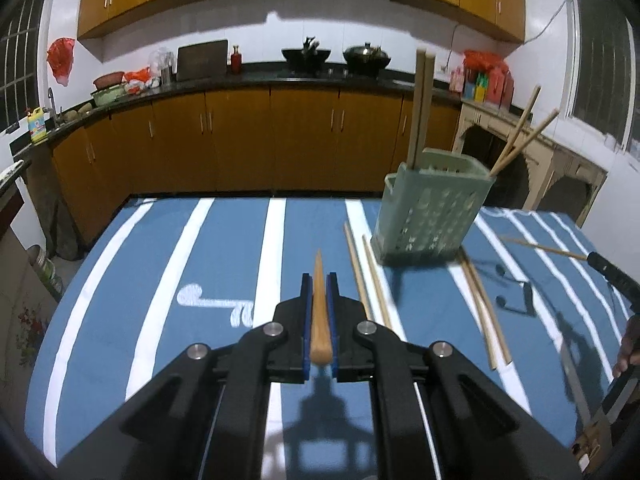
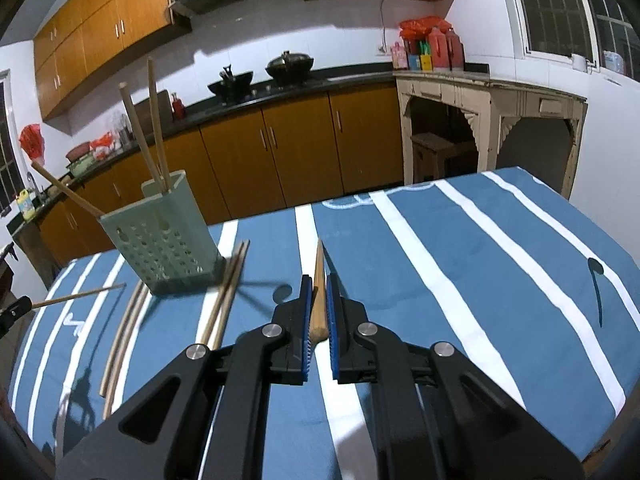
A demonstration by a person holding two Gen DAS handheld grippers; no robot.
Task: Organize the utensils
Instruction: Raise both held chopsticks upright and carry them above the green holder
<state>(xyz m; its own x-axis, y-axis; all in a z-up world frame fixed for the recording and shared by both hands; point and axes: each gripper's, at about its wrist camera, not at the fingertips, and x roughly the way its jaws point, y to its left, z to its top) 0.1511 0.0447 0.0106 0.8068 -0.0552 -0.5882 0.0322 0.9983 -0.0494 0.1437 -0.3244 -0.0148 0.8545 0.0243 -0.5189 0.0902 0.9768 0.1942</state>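
Note:
My left gripper is shut on a wooden chopstick that points forward, above the blue striped tablecloth. In the same way my right gripper is shut on a second chopstick. A pale green perforated holder stands on the table with several chopsticks upright in it. It is ahead and to the right of the left gripper, and ahead and to the left of the right one. Two loose pairs of chopsticks lie flat on either side of the holder, seen as pairs in the right wrist view.
The right gripper's tip with its chopstick, and a hand, show at the right edge of the left wrist view. The left gripper's tip shows at the left edge of the other view. Kitchen cabinets stand beyond the table's far edge.

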